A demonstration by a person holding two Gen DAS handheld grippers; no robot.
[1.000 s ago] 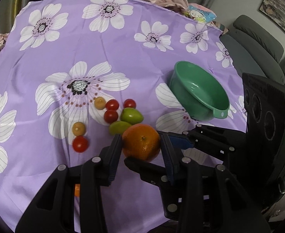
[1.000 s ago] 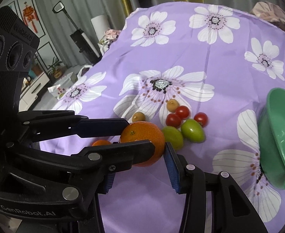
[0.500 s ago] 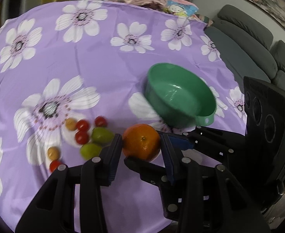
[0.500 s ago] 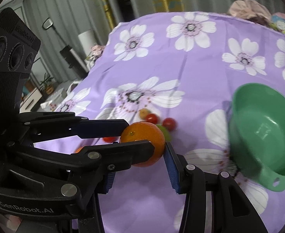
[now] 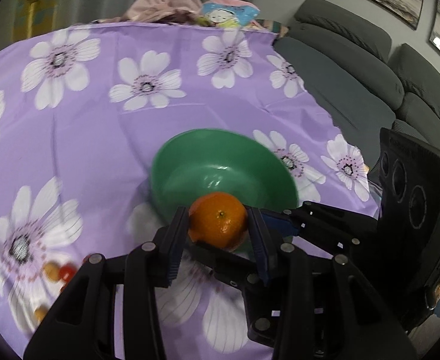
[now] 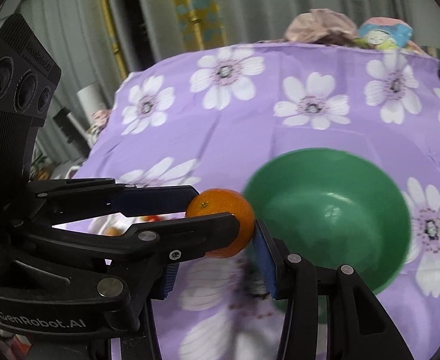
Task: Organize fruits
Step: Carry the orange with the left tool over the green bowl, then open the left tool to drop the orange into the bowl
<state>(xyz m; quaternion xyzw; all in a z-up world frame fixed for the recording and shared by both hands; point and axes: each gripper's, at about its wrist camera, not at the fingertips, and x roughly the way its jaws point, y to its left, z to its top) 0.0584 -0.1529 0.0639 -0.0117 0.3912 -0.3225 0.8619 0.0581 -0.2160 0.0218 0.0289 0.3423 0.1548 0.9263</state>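
Observation:
An orange (image 5: 218, 225) (image 6: 223, 210) hangs above the purple flowered cloth (image 5: 130, 138), at the near rim of a green bowl (image 5: 220, 174) (image 6: 325, 216). My left gripper (image 5: 218, 234) is shut on its left and right sides. My right gripper (image 6: 220, 240) crosses in from the right and is shut on the same orange; one of its fingers (image 5: 280, 226) sits behind the fruit, the other beneath it. The bowl's inside looks bare where I can see it. Small red and yellow fruits (image 5: 59, 270) lie blurred at the lower left.
A grey sofa (image 5: 355, 75) runs along the table's right side. A heap of pink cloth and a cartoon-printed bag (image 5: 229, 15) lie at the far edge. Curtains and a yellow pole (image 6: 196, 9) stand behind the table.
Both grippers have carried the orange to the right, away from the cluster of small fruits. The green bowl has come from the right side to just beyond the orange.

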